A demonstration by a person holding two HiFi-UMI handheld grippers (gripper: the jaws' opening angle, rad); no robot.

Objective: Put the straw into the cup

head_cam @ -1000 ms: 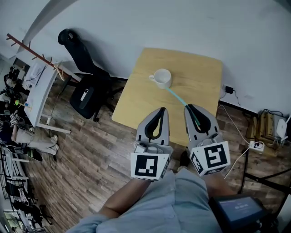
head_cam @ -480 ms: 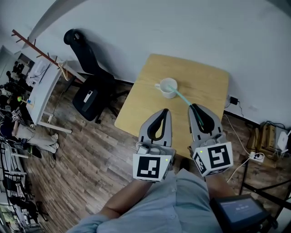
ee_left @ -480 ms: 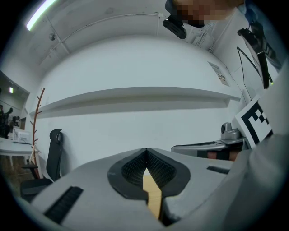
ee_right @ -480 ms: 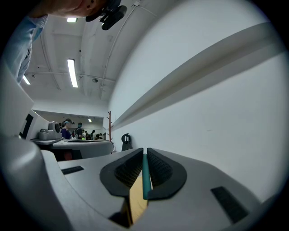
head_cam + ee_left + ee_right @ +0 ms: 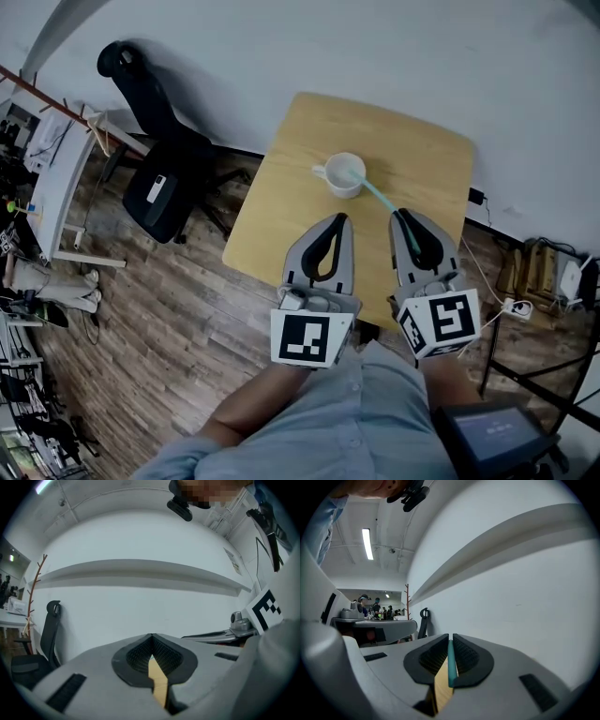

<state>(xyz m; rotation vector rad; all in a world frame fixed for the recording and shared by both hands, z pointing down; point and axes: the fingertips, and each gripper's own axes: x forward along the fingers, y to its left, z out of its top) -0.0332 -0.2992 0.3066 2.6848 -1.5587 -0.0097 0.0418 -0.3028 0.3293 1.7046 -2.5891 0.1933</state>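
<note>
A white cup (image 5: pixel 343 174) with its handle to the left stands on the small wooden table (image 5: pixel 300 216). A teal straw (image 5: pixel 379 198) runs from my right gripper (image 5: pixel 403 217) up and left, and its far end lies over the cup's mouth. My right gripper is shut on the straw (image 5: pixel 450 663), which shows as a teal strip between the jaws. My left gripper (image 5: pixel 339 219) hovers over the table's near part, below the cup, shut with nothing in it. In the left gripper view its jaws (image 5: pixel 152 641) meet at the tip.
A black office chair (image 5: pixel 155 159) stands on the wood floor left of the table. A white wall runs behind the table. Cables and a power strip (image 5: pixel 518 305) lie on the floor at the right. A white desk (image 5: pixel 58 178) stands far left.
The straw's far end has moved left until it lies over the cup's mouth. Both grippers hold about the same place in the view, and the camera has shifted slightly.
</note>
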